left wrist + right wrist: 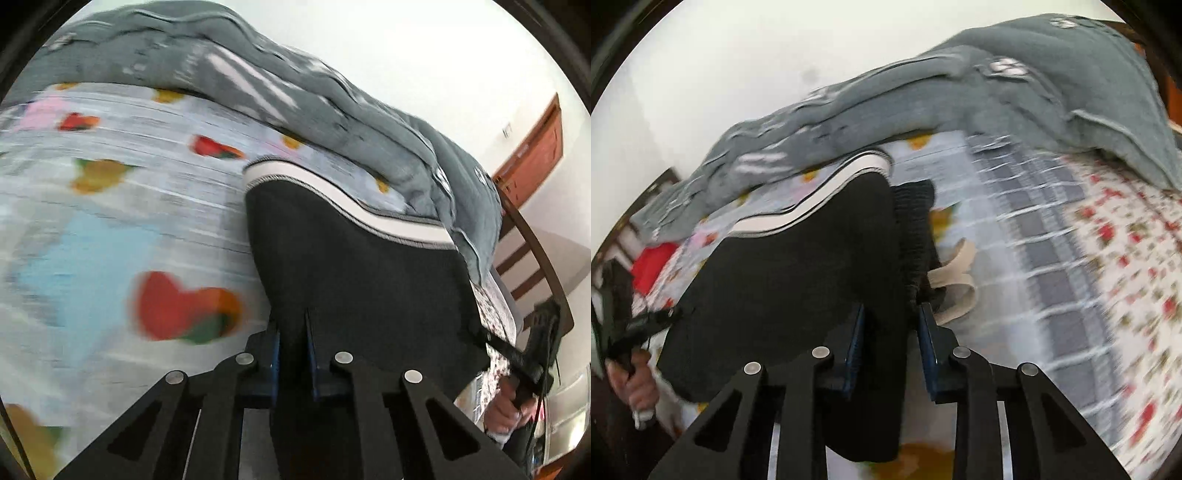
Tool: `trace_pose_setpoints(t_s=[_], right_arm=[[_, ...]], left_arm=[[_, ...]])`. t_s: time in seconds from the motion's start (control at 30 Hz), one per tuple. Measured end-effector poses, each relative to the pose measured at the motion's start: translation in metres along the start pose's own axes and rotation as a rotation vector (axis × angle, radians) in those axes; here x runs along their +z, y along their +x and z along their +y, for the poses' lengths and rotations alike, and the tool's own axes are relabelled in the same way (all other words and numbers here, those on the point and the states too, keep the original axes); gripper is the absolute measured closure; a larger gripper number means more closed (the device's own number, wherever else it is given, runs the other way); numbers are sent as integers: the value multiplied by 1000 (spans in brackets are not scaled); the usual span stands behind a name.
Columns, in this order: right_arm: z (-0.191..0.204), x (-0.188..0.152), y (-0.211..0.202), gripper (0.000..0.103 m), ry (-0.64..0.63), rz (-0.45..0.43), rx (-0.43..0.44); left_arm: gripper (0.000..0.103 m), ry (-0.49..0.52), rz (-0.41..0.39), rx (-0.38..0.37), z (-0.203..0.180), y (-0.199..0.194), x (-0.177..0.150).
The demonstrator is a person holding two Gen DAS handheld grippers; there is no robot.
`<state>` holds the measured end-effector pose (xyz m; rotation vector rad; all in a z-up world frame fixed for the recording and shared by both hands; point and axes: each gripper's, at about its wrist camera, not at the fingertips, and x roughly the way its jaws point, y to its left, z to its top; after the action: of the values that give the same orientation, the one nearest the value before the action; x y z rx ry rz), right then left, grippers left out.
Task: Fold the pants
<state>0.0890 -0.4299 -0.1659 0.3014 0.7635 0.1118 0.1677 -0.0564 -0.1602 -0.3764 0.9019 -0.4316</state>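
Note:
Black pants [351, 258] with a white side stripe [351, 206] hang lifted over a bed. My left gripper [291, 325] is shut on a fold of the black cloth, which runs between its blue pads. In the right wrist view the pants [798, 266] show the ribbed waistband [916, 229] and a beige drawstring [956, 273]. There my right gripper [892, 314] is shut on the cloth by the waistband. The two grippers hold the garment stretched between them.
The bed sheet [110, 221] has heart prints, and a checked and floral cover [1071, 258] lies further right. A grey blanket [221, 66] is bunched along the far side. A wooden chair [532, 251] and a door [535, 155] stand beyond. A person's hand [635, 384] shows.

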Motion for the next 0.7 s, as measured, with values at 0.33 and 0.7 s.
trace_pose_setpoints(t_s=[0.33, 0.7], right_arm=[[111, -34, -3, 74, -162, 41, 121], [127, 44, 69, 67, -88, 113, 64]], left_arm=[[86, 0, -24, 131, 89, -82, -23], [83, 40, -33, 255, 89, -98, -18]])
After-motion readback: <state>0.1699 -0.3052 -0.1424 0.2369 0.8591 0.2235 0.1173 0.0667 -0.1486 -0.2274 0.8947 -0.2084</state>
